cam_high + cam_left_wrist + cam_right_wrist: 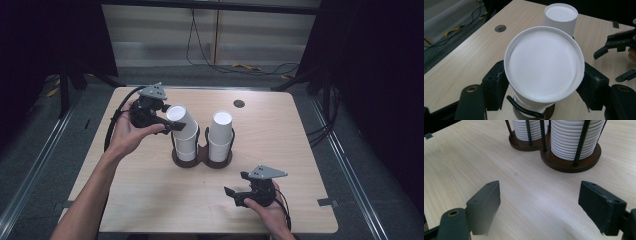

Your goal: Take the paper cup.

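Two stacks of upside-down white paper cups stand in a dark double cup holder [202, 159] at the table's middle. The top cup [180, 120] of the left stack tilts left, and my left gripper [172, 126] is shut on it. In the left gripper view that cup [544, 65] sits bottom up between both pads [495, 85], with the right stack [560, 15] behind it. My right gripper [235, 192] hovers near the table's front edge, open with nothing between its jaws. In the right gripper view my right gripper [539, 205] faces the holder's base [564, 162] and the ribbed cup stacks [576, 137].
The wooden table [150, 185] has a round cable hole [239, 103] at the back. Cables lie on the floor beyond the far edge. Metal rails run along both sides of the table.
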{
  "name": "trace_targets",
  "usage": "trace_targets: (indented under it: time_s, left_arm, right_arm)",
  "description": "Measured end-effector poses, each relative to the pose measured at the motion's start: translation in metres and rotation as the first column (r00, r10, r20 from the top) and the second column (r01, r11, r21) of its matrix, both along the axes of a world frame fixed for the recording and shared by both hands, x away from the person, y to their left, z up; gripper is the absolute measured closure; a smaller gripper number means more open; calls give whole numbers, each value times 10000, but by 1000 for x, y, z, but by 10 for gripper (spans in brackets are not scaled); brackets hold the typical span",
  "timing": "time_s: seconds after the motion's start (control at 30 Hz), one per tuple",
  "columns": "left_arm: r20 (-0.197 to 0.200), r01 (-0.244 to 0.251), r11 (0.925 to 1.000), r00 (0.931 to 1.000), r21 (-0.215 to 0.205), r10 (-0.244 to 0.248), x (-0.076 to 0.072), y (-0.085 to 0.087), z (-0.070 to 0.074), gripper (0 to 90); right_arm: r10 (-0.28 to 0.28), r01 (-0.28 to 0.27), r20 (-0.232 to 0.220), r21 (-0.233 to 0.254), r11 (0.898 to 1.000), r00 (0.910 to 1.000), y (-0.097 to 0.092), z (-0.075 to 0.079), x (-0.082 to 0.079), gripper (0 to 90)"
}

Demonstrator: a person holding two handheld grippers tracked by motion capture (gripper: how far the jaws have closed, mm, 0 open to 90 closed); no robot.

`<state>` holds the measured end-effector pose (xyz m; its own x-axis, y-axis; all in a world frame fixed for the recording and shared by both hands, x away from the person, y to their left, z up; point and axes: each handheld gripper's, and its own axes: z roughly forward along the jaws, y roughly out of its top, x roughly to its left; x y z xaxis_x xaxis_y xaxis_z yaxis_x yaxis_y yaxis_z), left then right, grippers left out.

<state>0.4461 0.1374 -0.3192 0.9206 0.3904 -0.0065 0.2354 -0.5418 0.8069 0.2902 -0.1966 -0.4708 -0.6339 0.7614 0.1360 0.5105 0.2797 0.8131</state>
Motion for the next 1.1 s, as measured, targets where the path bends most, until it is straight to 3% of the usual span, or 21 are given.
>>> trace_targets:
  time_s: [0.73, 1.1]
  left_arm:
    - [-116, 59, 9966, 9999, -816, -69, -19, 21, -1, 324]
    - [-34, 180, 9972, 9998, -732, -183, -35, 24, -7, 324]
  right_arm:
    - [8, -8, 1, 52, 10000, 10000, 1, 0, 0, 175]
    - [-16, 16, 4, 8, 10000, 10000, 1, 0, 0, 173]
